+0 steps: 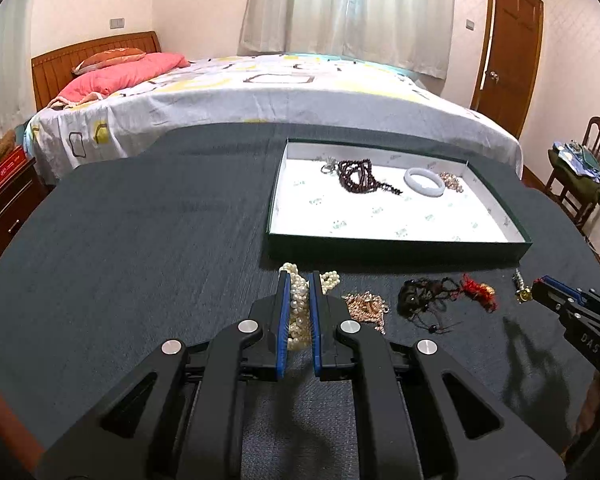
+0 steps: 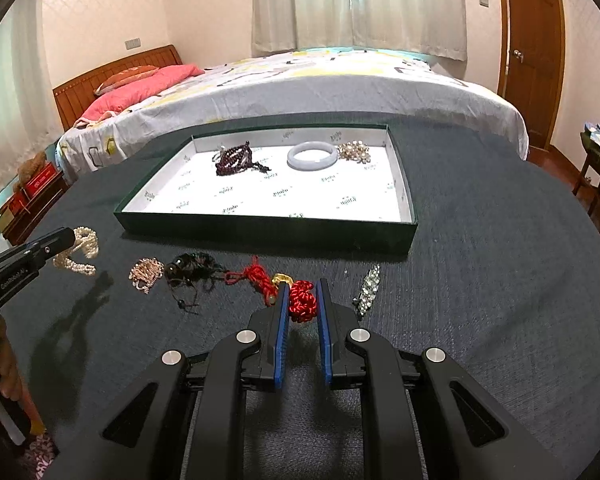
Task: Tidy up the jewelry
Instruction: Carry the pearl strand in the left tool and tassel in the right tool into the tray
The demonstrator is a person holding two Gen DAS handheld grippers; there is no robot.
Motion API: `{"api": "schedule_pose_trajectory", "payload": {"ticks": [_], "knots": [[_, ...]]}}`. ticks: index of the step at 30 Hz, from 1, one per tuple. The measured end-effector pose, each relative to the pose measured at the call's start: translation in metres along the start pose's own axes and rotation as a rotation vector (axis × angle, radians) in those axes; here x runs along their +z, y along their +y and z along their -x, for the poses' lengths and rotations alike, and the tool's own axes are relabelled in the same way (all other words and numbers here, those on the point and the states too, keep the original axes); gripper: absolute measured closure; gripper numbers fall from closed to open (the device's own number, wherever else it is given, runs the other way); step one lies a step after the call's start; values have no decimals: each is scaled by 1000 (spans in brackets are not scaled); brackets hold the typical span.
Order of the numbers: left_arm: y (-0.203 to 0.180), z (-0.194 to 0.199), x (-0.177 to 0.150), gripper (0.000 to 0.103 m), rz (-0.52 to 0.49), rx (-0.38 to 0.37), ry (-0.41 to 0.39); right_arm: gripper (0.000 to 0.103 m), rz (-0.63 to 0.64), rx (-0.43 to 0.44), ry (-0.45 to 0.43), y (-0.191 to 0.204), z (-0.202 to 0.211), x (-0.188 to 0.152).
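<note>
My left gripper [image 1: 300, 280] is shut on a white pearl necklace [image 1: 299, 304]. In the right wrist view the pearl necklace [image 2: 82, 246] dangles from the left gripper [image 2: 70, 238] a little above the dark table, casting a shadow. My right gripper [image 2: 303, 284] is shut on the knot of a red cord ornament [image 2: 302, 300] low over the table. A green tray [image 2: 260, 228] with a white floor lies beyond. It holds a dark red bead strand [image 2: 236, 160], a pale bangle [image 2: 312, 156] and a gold cluster [image 2: 354, 151].
On the table in front of the tray lie a rose-gold chain [image 2: 146, 272], a black cord tangle [image 2: 190, 268] and a silver crystal piece [image 2: 366, 292]. A bed [image 1: 260, 92] stands behind the table, a wooden chair [image 1: 580, 176] at the right.
</note>
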State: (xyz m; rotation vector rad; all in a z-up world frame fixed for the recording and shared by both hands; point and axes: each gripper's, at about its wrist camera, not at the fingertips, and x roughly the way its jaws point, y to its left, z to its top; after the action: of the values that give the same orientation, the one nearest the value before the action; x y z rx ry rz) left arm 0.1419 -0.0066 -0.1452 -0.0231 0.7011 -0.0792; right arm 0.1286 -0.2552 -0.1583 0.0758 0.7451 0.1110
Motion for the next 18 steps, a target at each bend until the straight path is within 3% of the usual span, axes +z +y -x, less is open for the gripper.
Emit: {"api": "schedule_pose_trajectory", "payload": {"ticks": [18], "knots": [[-17,16,39,94,-7,-58,-99,89,10,11,-99,3,16,39]]}}
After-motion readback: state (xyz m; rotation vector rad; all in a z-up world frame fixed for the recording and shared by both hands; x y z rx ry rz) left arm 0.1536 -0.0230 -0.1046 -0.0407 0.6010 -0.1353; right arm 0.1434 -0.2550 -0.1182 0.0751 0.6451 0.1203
